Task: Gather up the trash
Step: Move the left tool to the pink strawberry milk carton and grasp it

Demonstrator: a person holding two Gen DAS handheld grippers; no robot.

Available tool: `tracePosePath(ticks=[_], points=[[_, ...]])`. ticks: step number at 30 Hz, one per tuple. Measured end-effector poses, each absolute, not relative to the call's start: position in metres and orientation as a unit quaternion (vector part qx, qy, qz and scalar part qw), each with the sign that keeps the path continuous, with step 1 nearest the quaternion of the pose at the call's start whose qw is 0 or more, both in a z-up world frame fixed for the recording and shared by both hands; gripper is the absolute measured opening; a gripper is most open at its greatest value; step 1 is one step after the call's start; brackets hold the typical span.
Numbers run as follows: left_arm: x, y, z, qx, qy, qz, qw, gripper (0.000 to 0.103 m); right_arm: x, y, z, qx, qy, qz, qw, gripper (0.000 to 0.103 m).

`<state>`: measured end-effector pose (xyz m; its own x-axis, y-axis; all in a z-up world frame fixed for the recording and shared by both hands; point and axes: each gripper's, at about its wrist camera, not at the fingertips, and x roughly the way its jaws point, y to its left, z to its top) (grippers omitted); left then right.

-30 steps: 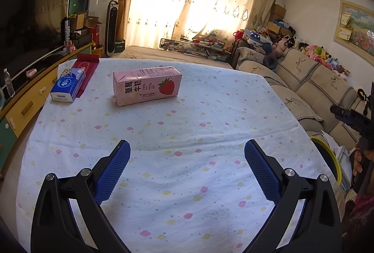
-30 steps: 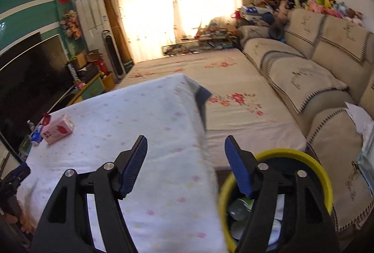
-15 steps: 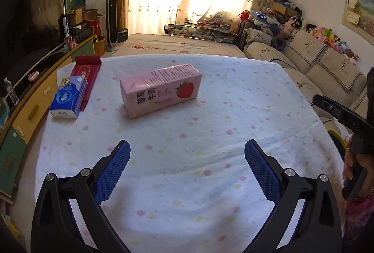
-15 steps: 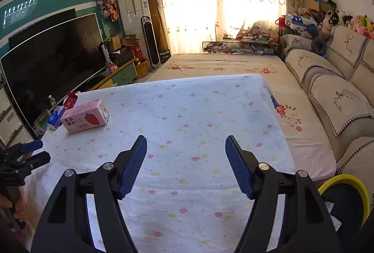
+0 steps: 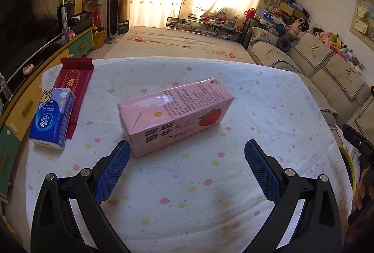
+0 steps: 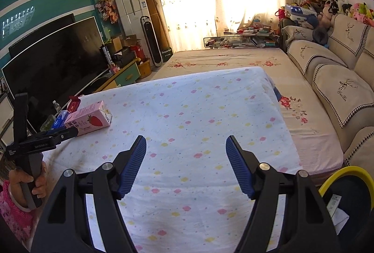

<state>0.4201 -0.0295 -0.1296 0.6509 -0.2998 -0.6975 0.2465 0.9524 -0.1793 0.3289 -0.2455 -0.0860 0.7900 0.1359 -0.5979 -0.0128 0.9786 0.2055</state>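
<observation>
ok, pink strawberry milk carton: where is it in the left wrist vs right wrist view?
Left wrist: pink milk carton lies on its side at centre frame, just ahead of the open left gripper.
Right wrist: same carton sits far left, mid-height, beyond the left gripper.
Shared landmark: blue tissue pack, left of the carton in both views.
</observation>
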Motion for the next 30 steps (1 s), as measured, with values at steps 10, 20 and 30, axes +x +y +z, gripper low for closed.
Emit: tracePosePath(ticks=[10, 20, 30], points=[[0.383, -0.106, -0.118, 0.017, 0.384, -0.269, 0.883, 0.097, 0.326, -0.250, -0.085, 0.106, 0.314, 0.033, 0.943, 0.067], [0.401, -0.067, -0.090, 0.030, 0.358, -0.213, 0.909, 0.097, 0.324, -0.256, -0.082, 0.117, 0.311, 0.033, 0.943, 0.069], [0.470, -0.092, -0.121, 0.067, 0.396, -0.195, 0.895, 0.097, 0.327, -0.256, -0.087, 0.118, 0.321, 0.030, 0.939, 0.070]])
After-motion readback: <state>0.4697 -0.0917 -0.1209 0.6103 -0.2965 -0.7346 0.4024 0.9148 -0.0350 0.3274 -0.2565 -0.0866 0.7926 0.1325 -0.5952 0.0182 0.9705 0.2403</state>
